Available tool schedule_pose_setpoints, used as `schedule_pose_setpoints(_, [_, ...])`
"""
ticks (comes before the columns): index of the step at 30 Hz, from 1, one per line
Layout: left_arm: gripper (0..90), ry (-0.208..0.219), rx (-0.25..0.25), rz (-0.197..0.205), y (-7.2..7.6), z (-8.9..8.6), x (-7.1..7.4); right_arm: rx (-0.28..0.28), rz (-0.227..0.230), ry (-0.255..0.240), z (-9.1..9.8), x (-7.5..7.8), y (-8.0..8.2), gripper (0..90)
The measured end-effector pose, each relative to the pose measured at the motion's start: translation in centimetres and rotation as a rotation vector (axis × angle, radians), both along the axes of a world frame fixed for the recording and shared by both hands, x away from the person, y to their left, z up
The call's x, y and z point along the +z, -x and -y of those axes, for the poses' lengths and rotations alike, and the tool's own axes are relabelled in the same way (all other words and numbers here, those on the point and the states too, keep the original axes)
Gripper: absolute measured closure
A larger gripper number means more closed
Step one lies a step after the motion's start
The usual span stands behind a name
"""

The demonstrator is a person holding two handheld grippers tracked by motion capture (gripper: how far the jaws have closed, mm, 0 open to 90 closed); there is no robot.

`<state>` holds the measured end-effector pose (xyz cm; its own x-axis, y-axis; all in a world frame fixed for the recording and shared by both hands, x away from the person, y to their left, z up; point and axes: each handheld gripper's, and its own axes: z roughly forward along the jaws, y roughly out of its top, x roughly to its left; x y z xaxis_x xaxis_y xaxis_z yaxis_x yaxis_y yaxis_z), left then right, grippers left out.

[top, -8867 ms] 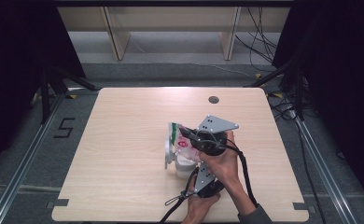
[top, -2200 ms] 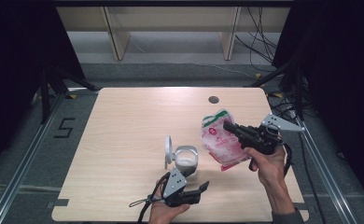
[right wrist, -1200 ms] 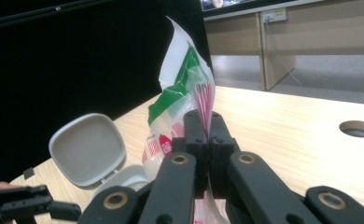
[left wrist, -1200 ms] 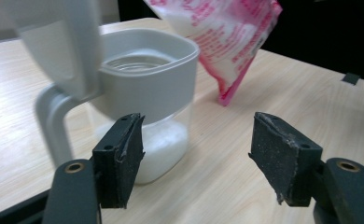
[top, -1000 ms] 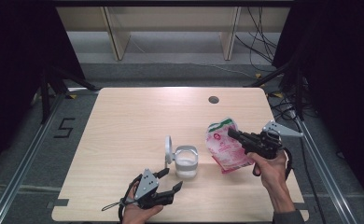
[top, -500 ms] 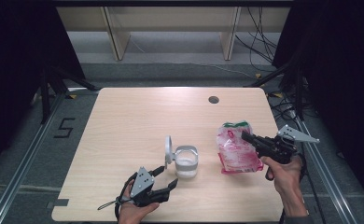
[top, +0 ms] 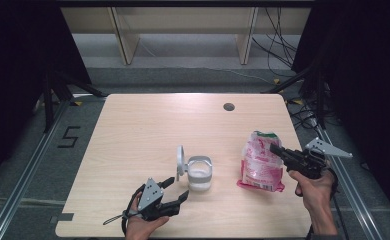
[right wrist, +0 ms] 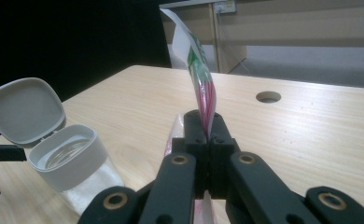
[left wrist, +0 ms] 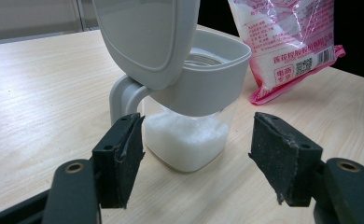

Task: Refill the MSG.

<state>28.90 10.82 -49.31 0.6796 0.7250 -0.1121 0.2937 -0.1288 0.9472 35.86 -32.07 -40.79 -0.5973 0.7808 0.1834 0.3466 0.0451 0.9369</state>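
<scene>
On the table point(top: 133, 130), the pink bag point(top: 260, 162) now sits lower, at 3 o'clock from the lidded jar point(top: 199, 172); the right gripper point(top: 278, 151) pinches its edge, while the left gripper point(top: 177, 189), spread, waits at 7 o'clock, unmoved

Small print on the pink bag point(left wrist: 287, 37), too blurred to read.
</scene>
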Motion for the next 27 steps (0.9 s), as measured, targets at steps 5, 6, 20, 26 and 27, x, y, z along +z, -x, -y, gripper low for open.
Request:
schedule_pose_setpoints(5, [33.4, -0.003, 0.007, -0.001, 0.0, -0.1, 0.0, -0.014, -0.009, 0.025, -0.1, 0.0, 0.2, 90.0])
schedule_pose_setpoints(6, [33.4, -0.003, 0.007, -0.001, 0.0, -0.1, 0.0, -0.014, -0.009, 0.025, -0.1, 0.0, 0.2, 90.0])
schedule_pose_setpoints(20, [33.3, -0.005, 0.001, -0.002, 0.0, 0.1, -0.1, -0.071, -0.016, 0.090, 0.1, -1.0, -0.3, 90.0])
schedule_pose_setpoints(26, [33.3, -0.004, 0.002, -0.004, 0.0, 0.1, -0.2, -0.072, -0.020, 0.122, 0.0, -1.6, -0.9, 90.0])
schedule_pose_setpoints(27, [33.3, -0.004, 0.002, -0.003, 0.0, 0.1, -0.1, -0.087, -0.032, 0.123, -0.1, -1.7, -0.9, 90.0])
